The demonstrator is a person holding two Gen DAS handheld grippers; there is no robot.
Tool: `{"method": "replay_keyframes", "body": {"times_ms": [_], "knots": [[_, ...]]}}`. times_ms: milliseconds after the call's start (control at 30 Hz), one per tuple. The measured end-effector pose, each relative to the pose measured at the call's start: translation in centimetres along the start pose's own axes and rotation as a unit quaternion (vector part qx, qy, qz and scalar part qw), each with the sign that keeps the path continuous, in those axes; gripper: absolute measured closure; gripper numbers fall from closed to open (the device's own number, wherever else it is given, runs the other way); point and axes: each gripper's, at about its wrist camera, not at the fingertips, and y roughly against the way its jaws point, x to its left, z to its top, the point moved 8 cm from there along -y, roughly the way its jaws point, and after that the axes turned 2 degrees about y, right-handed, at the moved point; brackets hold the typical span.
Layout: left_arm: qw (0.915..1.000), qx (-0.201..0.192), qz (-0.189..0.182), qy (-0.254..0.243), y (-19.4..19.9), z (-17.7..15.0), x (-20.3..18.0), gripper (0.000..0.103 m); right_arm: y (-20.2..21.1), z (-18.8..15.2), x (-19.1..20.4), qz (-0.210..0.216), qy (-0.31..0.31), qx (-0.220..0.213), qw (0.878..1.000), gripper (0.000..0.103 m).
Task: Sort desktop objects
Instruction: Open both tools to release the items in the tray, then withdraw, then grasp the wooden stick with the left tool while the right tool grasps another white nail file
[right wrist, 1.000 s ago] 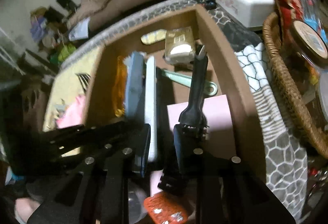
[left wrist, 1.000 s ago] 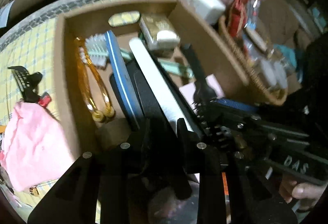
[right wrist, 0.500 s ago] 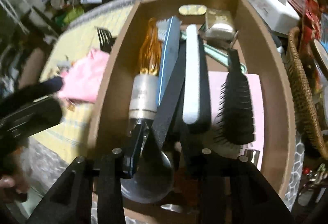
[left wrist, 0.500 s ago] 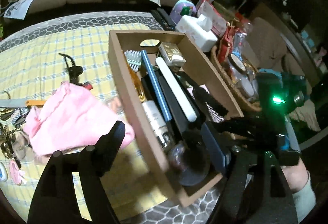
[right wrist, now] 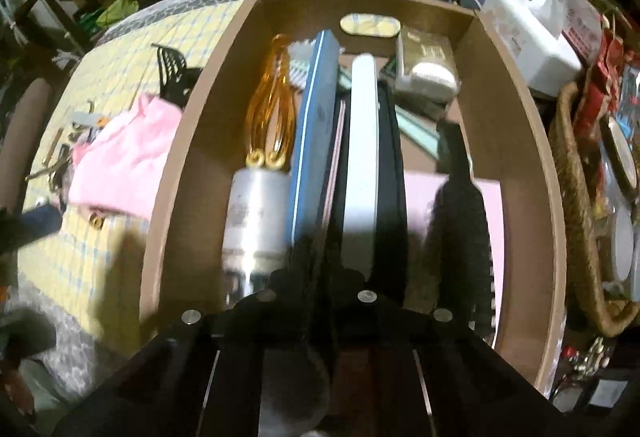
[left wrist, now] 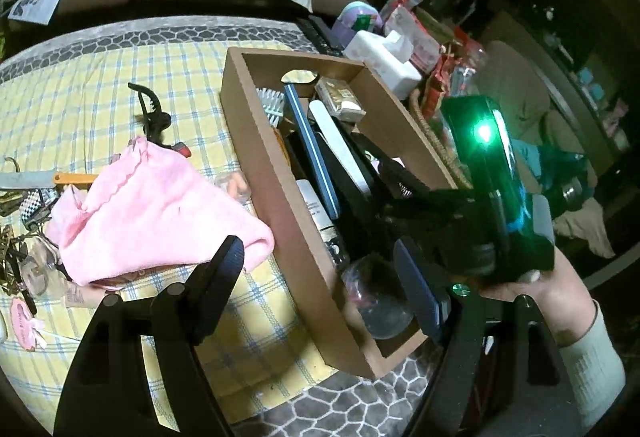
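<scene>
Left wrist view first: your left gripper [left wrist: 316, 269] hangs with its fingers spread wide and nothing between them, above the near edge of the brown cardboard box [left wrist: 256, 141], so it looks free for the next loose item. Just to its right your right gripper [left wrist: 400, 221] reaches down into the near end of the box, your hand [left wrist: 536, 285] wrapped round its body. In the right wrist view its jaws are drawn fully together over the near ends of the long items; whether anything is pinched there, you cannot tell from the dark blur.

Inside the box the sorted things lie lengthwise, side by side, probably so they pack flat: a silver-capped bottle [right wrist: 256, 213] at left, the blue nail buffer [right wrist: 316, 125], the white nail file [right wrist: 362, 141], and a black hairbrush [right wrist: 460, 221] on pink paper at right. Farther in sit the amber hair clip [right wrist: 272, 105] and a small gold packet [right wrist: 426, 65].

Left of the box, the pink cloth [left wrist: 148, 209] and black claw clip [left wrist: 150, 109] wait on the checked cover, unsorted.
</scene>
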Motion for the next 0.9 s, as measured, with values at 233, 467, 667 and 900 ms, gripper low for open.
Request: {"method": "replay_keyframes", "body": {"times_ms": [233, 467, 667, 900], "knots": [[0.9995, -0.006, 0.024, -0.02, 1.0, -0.9, 1.3, 0.016, 2.1, 1.2, 0.2, 0.027, -0.047, -0.033, 0.998, 0.089], [0.9987, -0.012, 0.046, 0.015, 3.8, -2.4, 5.5, 0.0, 7.0, 1.6, 4.0, 0.053, -0.035, -0.087, 0.994, 0.04], [0.9936, -0.026, 0.096, 0.052, 7.6, -4.9, 12.1, 0.0, 9.3, 1.7, 10.2, 0.081, 0.003, -0.113, 0.99, 0.028], [0.9791, -0.062, 0.143, 0.13, 12.3, -6.9, 21.7, 0.0, 7.1, 2.3, 17.5, 0.11, 0.038, -0.111, 0.987, 0.026]]}}
